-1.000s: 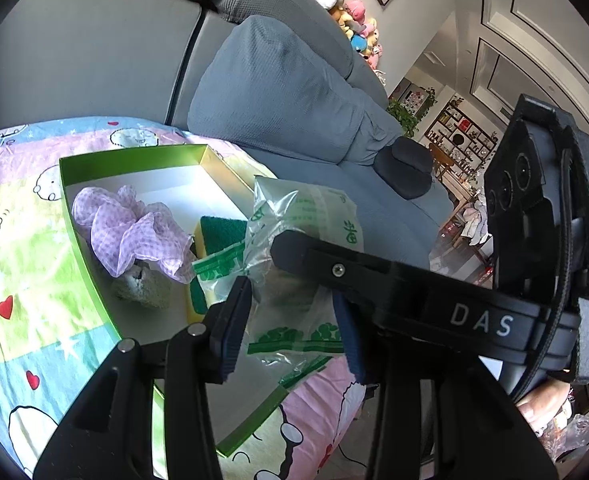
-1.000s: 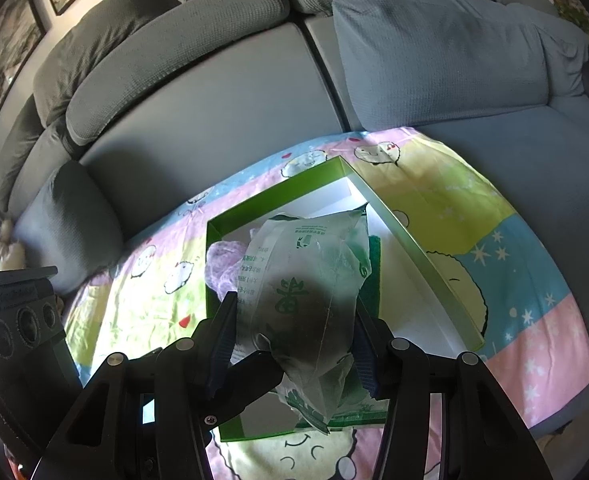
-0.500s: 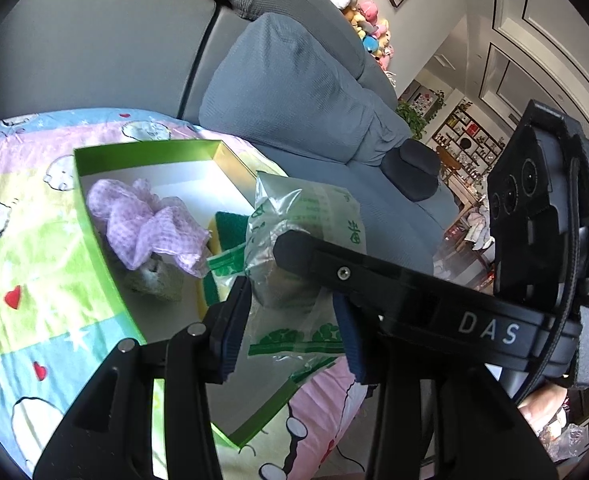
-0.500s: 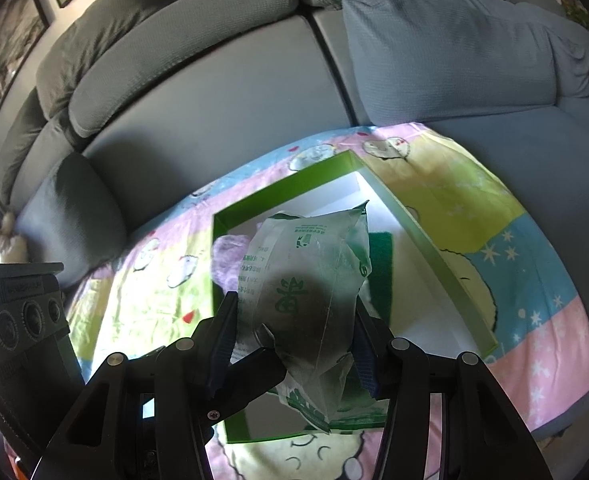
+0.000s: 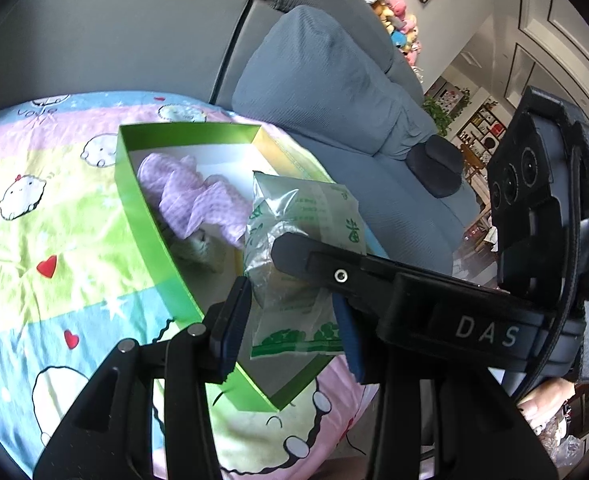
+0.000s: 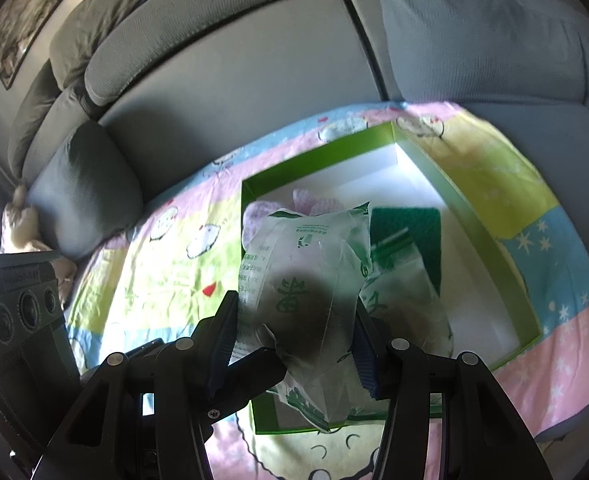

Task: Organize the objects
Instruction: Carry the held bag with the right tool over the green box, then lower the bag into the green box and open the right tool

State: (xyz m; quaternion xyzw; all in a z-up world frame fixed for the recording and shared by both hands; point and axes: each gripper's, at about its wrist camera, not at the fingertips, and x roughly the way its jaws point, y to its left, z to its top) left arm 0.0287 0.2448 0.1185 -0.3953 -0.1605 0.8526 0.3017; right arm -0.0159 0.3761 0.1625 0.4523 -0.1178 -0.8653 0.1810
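Hanging just above the open green box [image 6: 474, 232] is a clear plastic bag [image 6: 306, 280] with green print and something dark and lumpy inside, and both tools are carrying it. The right gripper [image 6: 296, 344] is clamping the bulging middle of the bag between its pads, probably because the weight sits there and a grip on the thin film alone would slip. The left gripper [image 5: 290, 320] is closed about as far as it goes. Its pads are flanking the bag's lower, flatter part and look to be pinching it, though the right tool's finger is crossing in front and hiding part of that contact. Holding the bag at two places is likely keeping the limp plastic from swinging or folding as it comes over the box. Inside, a lilac checked cloth [image 5: 190, 196] is filling the far left corner, while a dark green scouring pad [image 6: 406, 224] and a second printed bag [image 6: 406, 280] are lying to the right, so the free floor seems to be the near part below the bag. The box itself is resting on a pastel cartoon blanket [image 5: 54, 200] spread over the seat of a grey sofa [image 6: 234, 80], a soft base that may be giving a little.
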